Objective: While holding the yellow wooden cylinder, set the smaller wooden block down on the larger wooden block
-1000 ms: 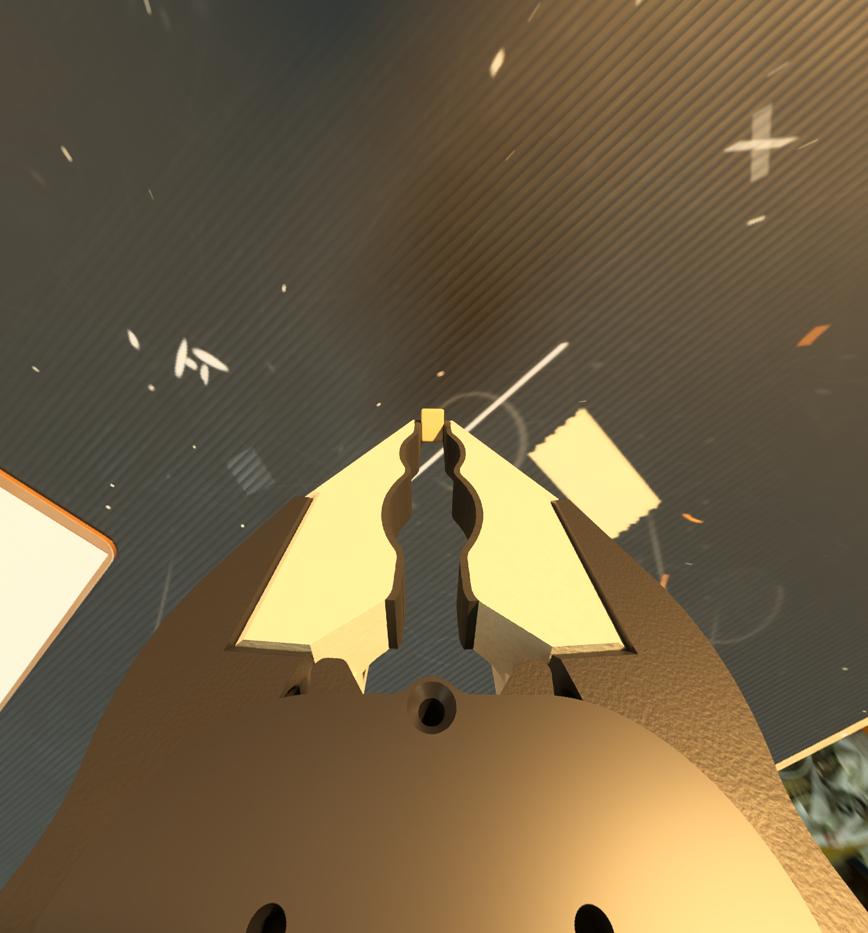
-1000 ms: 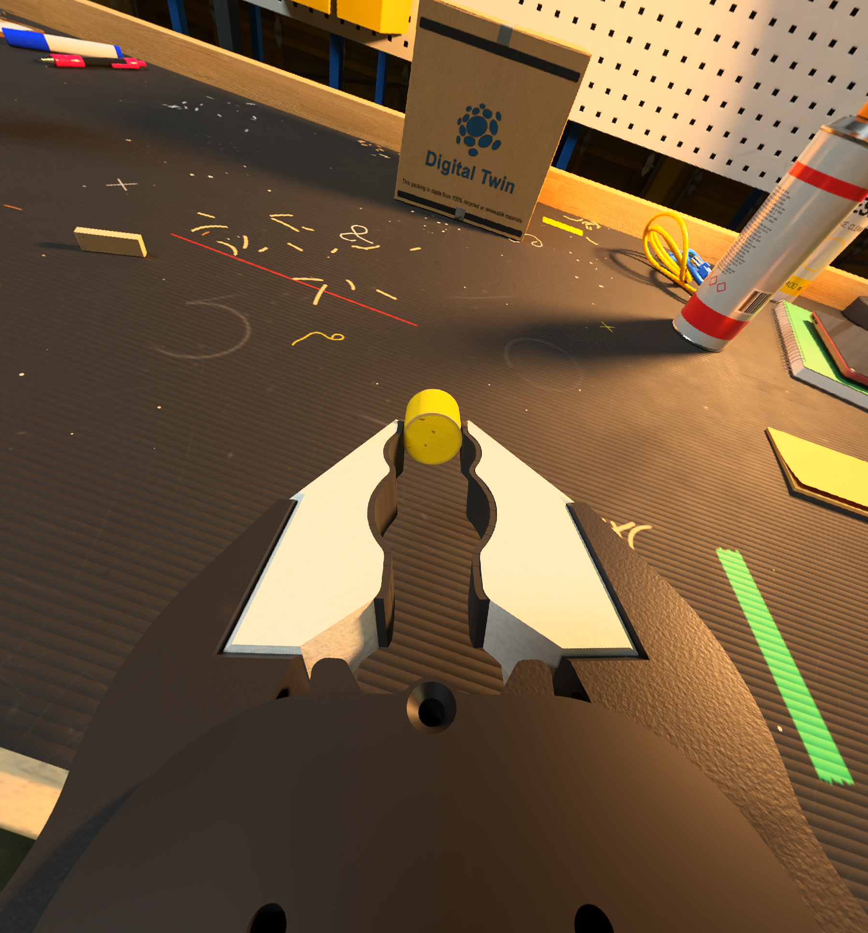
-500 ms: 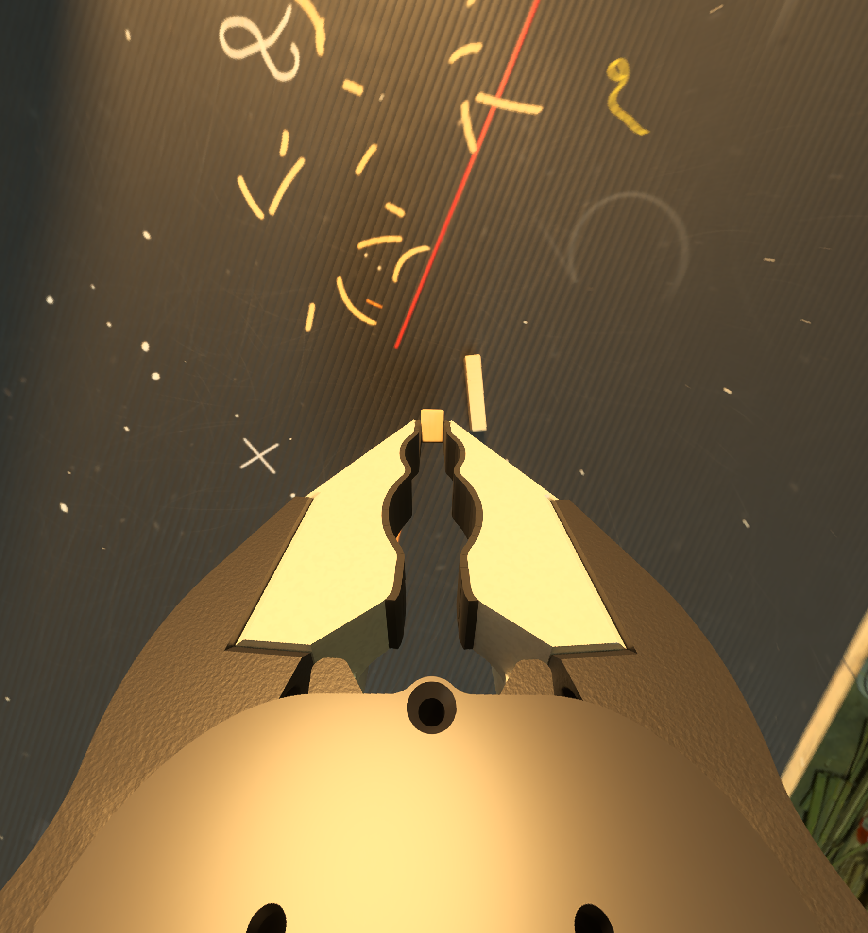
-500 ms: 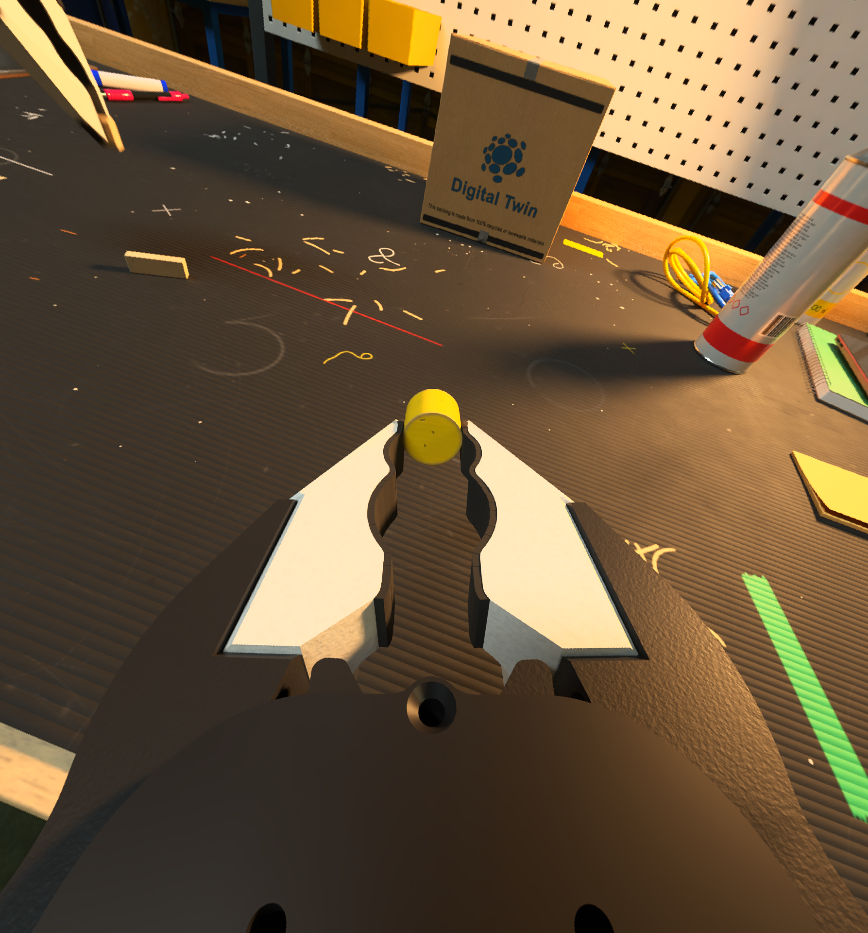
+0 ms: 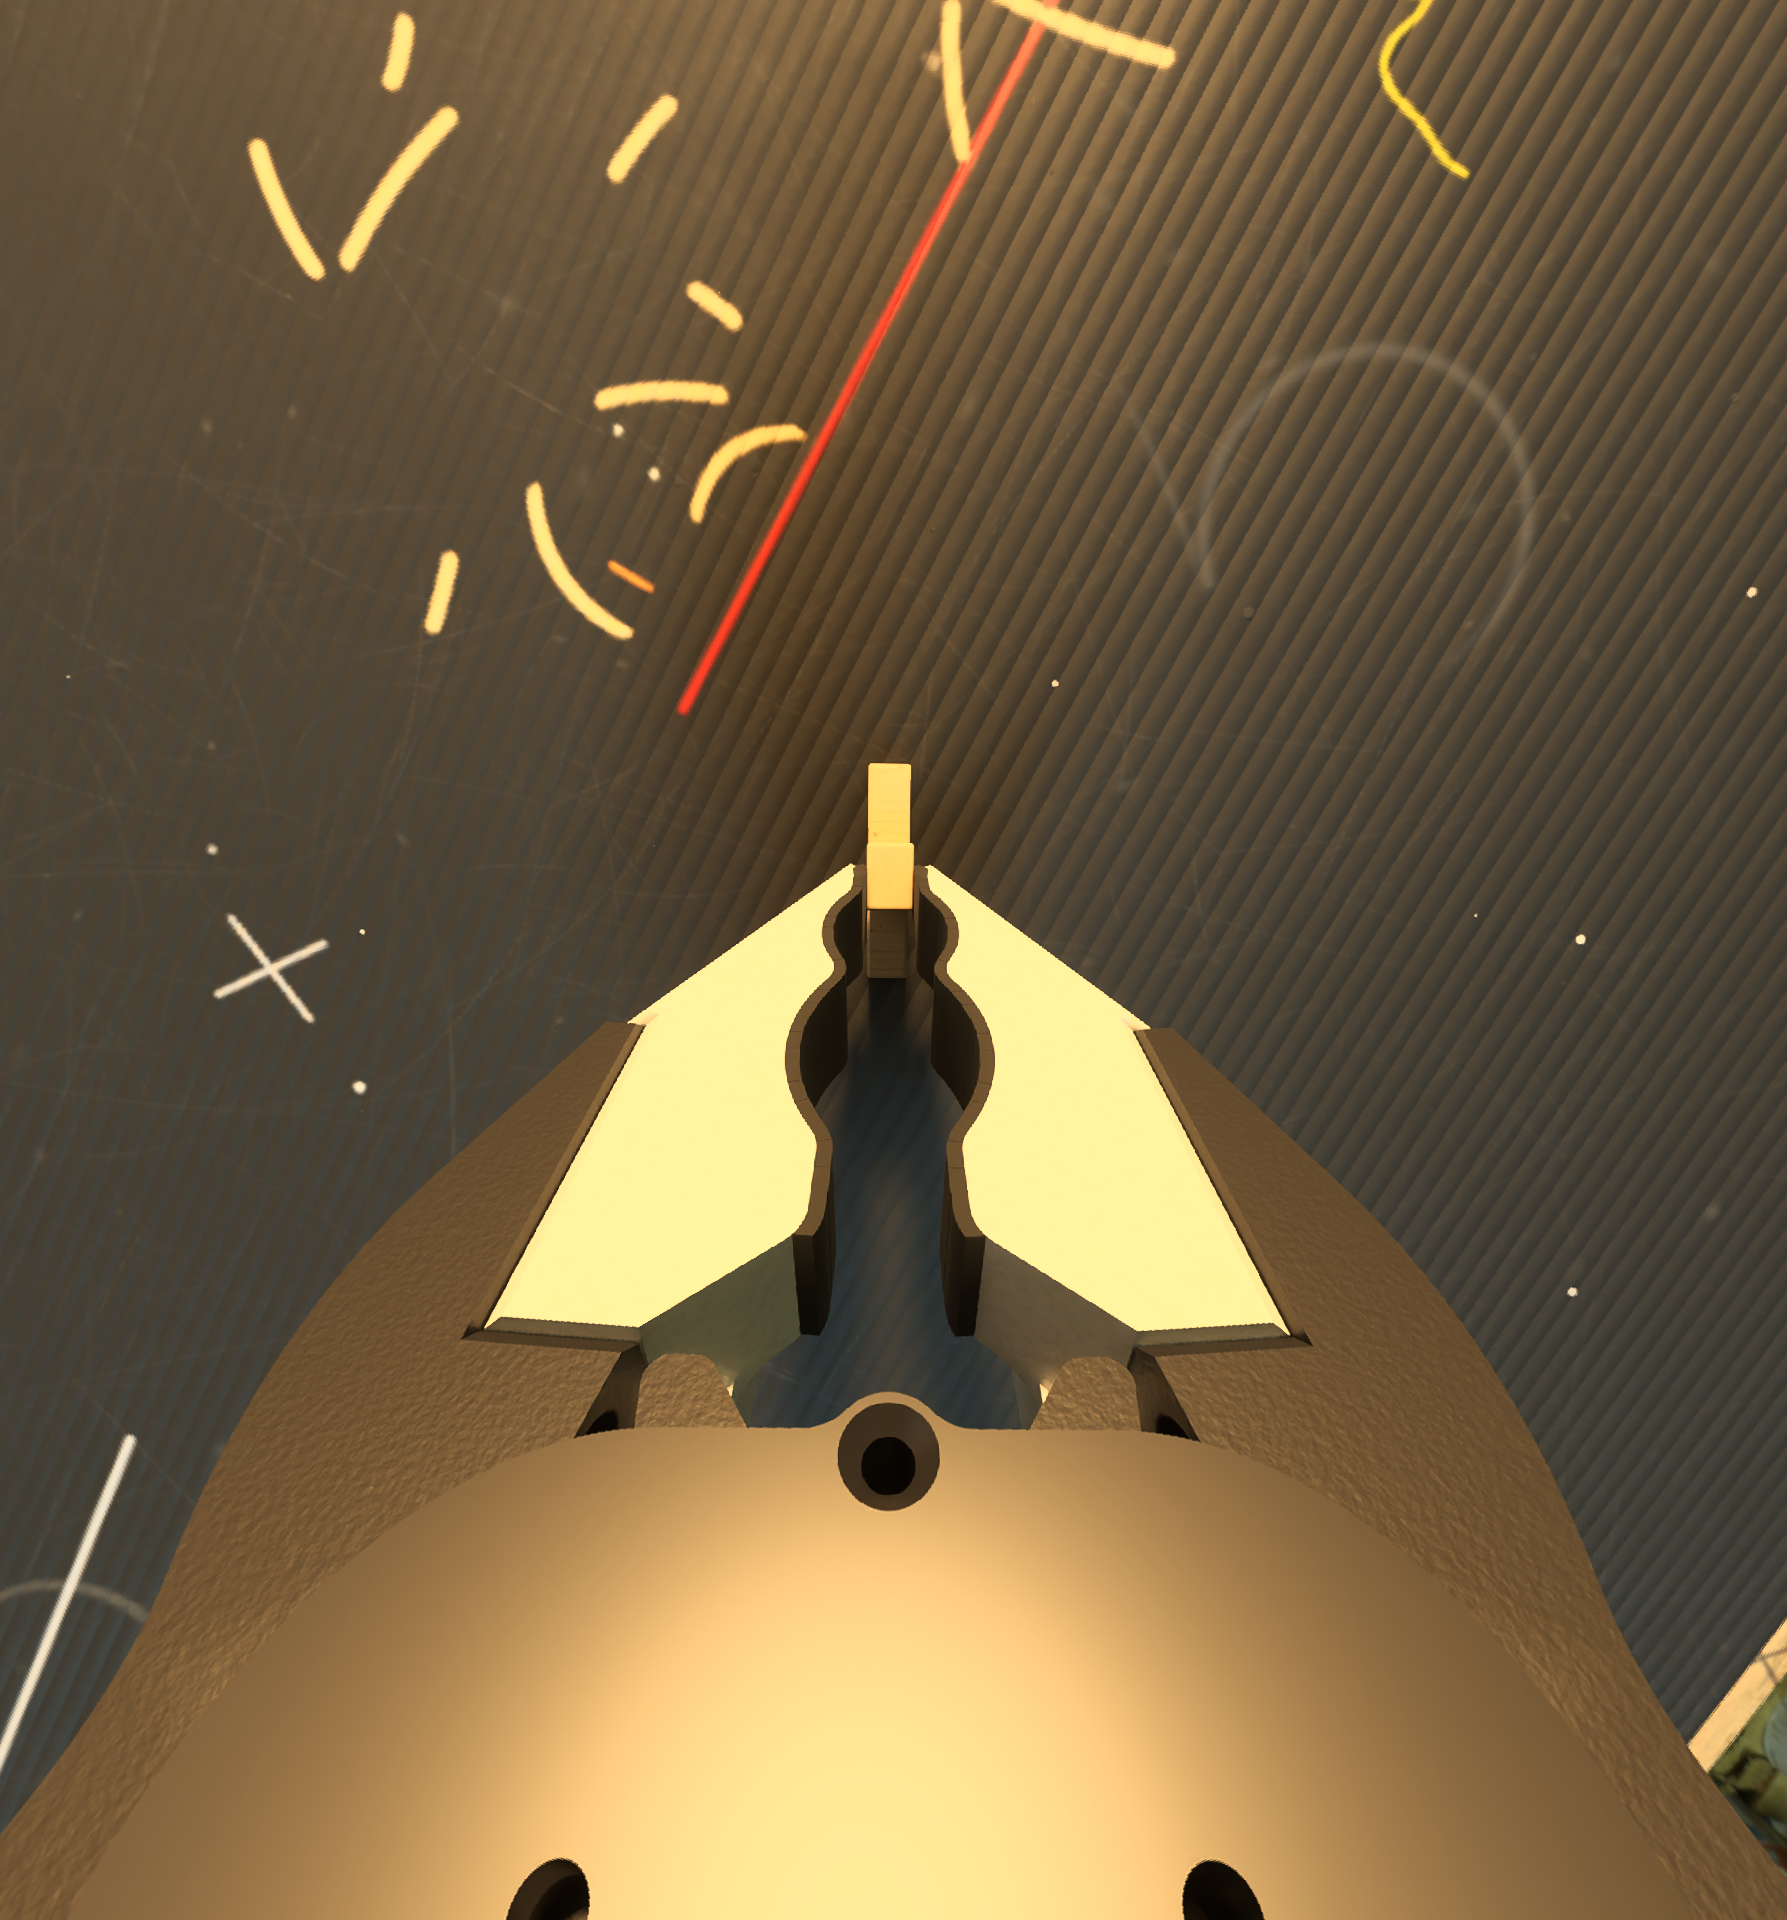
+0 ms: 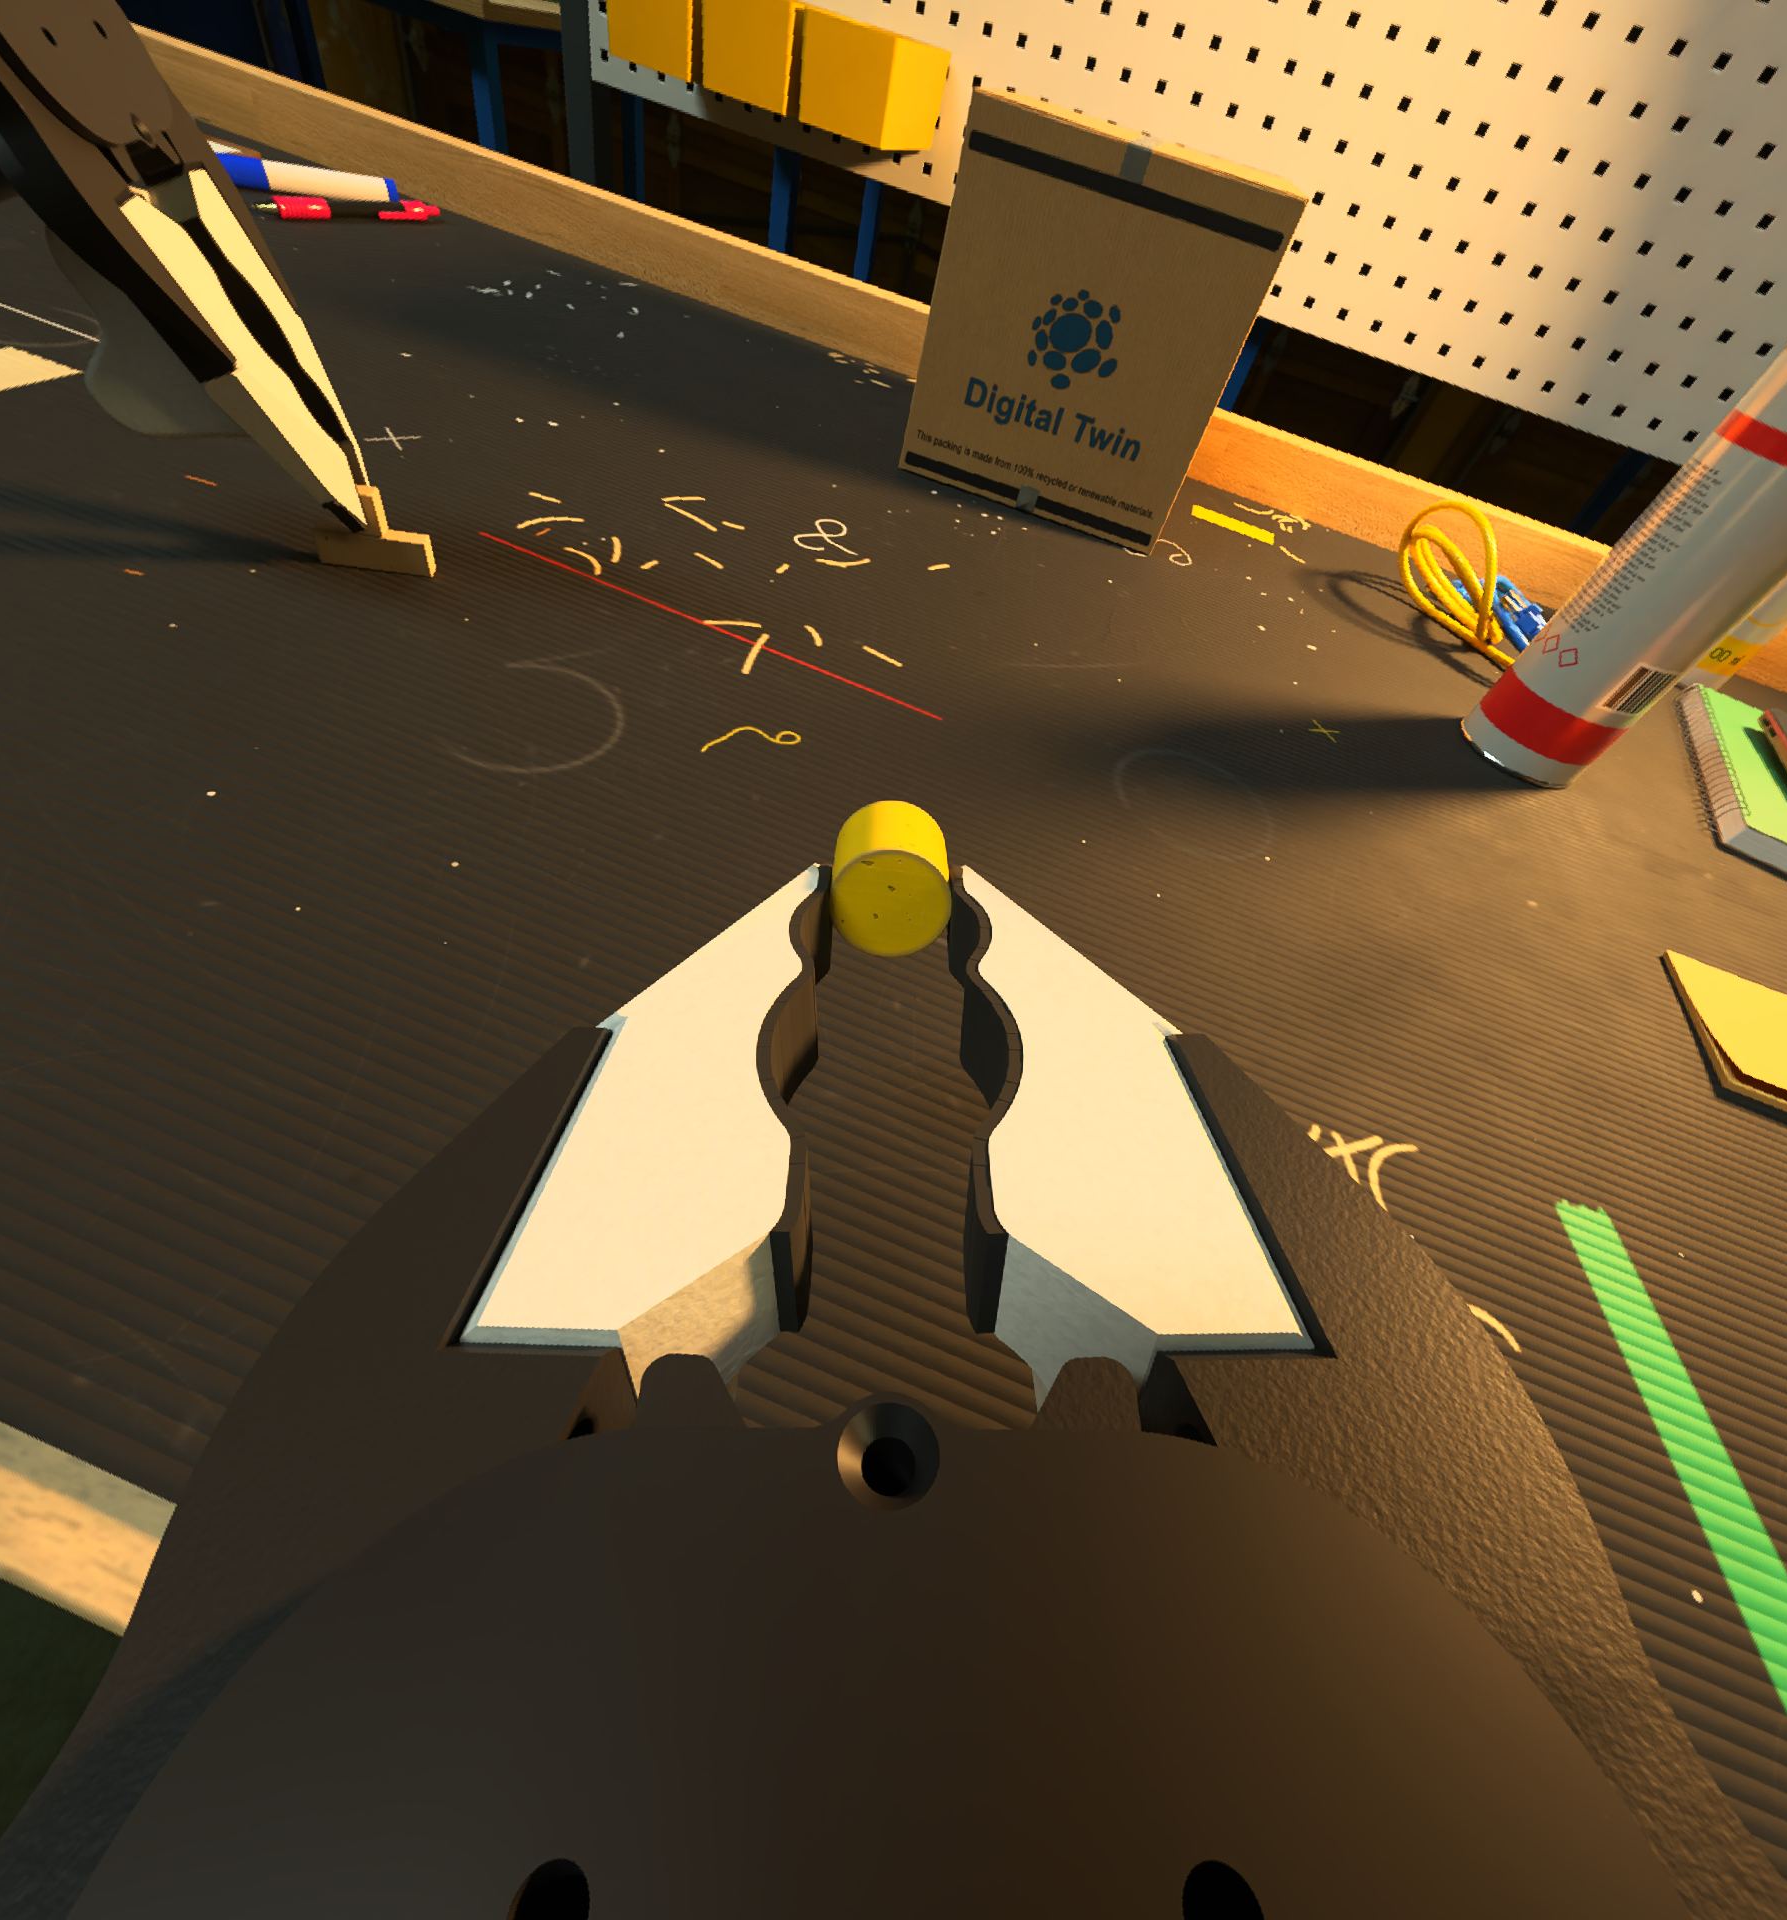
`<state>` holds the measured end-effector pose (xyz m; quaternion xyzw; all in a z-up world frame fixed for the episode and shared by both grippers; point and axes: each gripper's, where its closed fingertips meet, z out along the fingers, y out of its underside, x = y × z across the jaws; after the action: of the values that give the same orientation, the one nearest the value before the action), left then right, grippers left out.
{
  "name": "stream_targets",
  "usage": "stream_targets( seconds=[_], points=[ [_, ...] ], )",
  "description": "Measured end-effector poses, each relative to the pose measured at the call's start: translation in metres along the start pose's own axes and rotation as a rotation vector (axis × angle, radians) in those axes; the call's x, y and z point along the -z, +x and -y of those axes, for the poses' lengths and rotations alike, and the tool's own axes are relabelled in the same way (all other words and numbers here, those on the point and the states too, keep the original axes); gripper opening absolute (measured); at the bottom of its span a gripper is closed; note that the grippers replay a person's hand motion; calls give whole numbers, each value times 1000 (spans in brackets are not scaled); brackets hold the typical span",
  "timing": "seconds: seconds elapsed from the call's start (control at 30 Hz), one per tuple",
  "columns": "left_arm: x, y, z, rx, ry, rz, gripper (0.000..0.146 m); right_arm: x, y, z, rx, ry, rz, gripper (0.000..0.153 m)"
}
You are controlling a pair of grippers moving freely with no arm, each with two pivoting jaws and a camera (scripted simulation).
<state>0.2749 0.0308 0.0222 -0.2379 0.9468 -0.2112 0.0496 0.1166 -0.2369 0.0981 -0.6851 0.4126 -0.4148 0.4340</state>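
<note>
My left gripper [image 5: 889,871] is shut on the smaller wooden block [image 5: 890,885], a small pale cube at its fingertips. The larger wooden block [image 5: 888,802], a flat pale slab, lies on the dark mat directly under it and sticks out beyond the tips. In the right wrist view the left gripper [image 6: 354,507] points down at the far left, and the small block [image 6: 378,511] appears to touch the slab's [image 6: 395,553] top. My right gripper [image 6: 889,883] is shut on the yellow wooden cylinder [image 6: 889,894], held above the mat.
A cardboard box [image 6: 1086,332] stands at the back by the pegboard. A tilted spray can [image 6: 1678,582], a yellow cable [image 6: 1450,571], a green notebook [image 6: 1772,790] and a yellow pad [image 6: 1782,1029] are at the right. Markers [image 6: 328,192] lie at the back left.
The left gripper has carried the small block across the mat, over the larger block, and down onto it. The right gripper still holds the cylinder and has drifted slightly.
</note>
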Motion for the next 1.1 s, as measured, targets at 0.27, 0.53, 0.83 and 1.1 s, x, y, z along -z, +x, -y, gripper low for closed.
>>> stream_targets(
  seconds=[0.27,0.53,0.83,1.1],
  points=[
    [136,18,-10,89,255,-90,28,2,1,-3,-16,-5,-1,21],
    [203,-83,-177,422,-155,87,30,-2,-7,0,0,-7,27,21],
    [136,-112,-245,627,-479,-19,58,-7,-10,3,17,-4,45,21],
    [122,-106,-267,633,-666,-27,55,-2,-6,4,50,-9,19,21]
  ],
)
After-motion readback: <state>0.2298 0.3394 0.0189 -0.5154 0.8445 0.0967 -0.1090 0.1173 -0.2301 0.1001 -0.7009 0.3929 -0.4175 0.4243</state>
